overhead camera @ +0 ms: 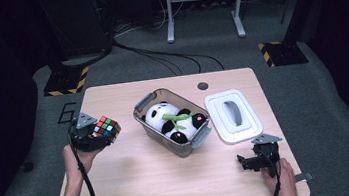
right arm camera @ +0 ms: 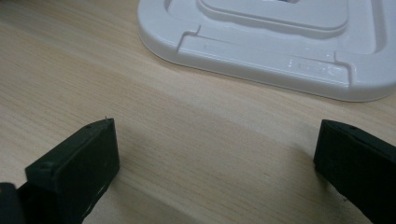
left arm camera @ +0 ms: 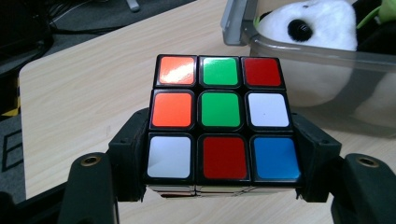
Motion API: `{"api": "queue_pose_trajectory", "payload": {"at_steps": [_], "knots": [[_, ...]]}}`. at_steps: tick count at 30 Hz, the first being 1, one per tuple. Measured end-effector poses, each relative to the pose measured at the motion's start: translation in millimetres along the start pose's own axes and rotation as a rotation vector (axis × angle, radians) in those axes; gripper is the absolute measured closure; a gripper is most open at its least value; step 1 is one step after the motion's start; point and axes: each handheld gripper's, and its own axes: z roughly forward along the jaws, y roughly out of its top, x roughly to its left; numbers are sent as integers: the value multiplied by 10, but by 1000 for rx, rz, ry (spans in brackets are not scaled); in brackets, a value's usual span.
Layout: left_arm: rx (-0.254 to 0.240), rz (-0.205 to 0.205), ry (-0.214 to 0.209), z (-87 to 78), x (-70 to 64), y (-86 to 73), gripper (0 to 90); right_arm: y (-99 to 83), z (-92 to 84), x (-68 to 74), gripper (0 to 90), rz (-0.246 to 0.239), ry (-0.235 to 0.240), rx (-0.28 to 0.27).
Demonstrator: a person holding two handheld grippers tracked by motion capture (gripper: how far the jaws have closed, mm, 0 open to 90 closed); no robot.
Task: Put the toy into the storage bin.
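The left gripper (overhead camera: 97, 136) clamped the Rubik's cube (overhead camera: 106, 127) between its jaws, raised above the table's (overhead camera: 137, 178) near-left part. The open clear bin (overhead camera: 152, 126), holding a plush panda (overhead camera: 165, 117), lay to the cube's right, nearer this hand. The right gripper (overhead camera: 247, 161) rested with jaws apart and nothing between them, near the white lid (overhead camera: 233, 115).

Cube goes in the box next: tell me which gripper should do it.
Left. The left gripper already clamps the cube beside the box; the right gripper stands open by the lid.
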Motion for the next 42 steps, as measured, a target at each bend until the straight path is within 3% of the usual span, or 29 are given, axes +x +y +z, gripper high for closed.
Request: {"api": "queue_pose_trajectory", "payload": {"at_steps": [23, 34, 42], "knots": [[-45, 60, -83, -16, -256, 438, 340, -1, 0, -2, 0, -3, -1, 1], [-59, 108, -161, 95, -495, 679, 340, 0, 0, -1, 0, -2, -2, 0], [-60, 115, -203, 209, -664, 819, 340, -1, 0, -1, 0, -3, 1, 1]]}}
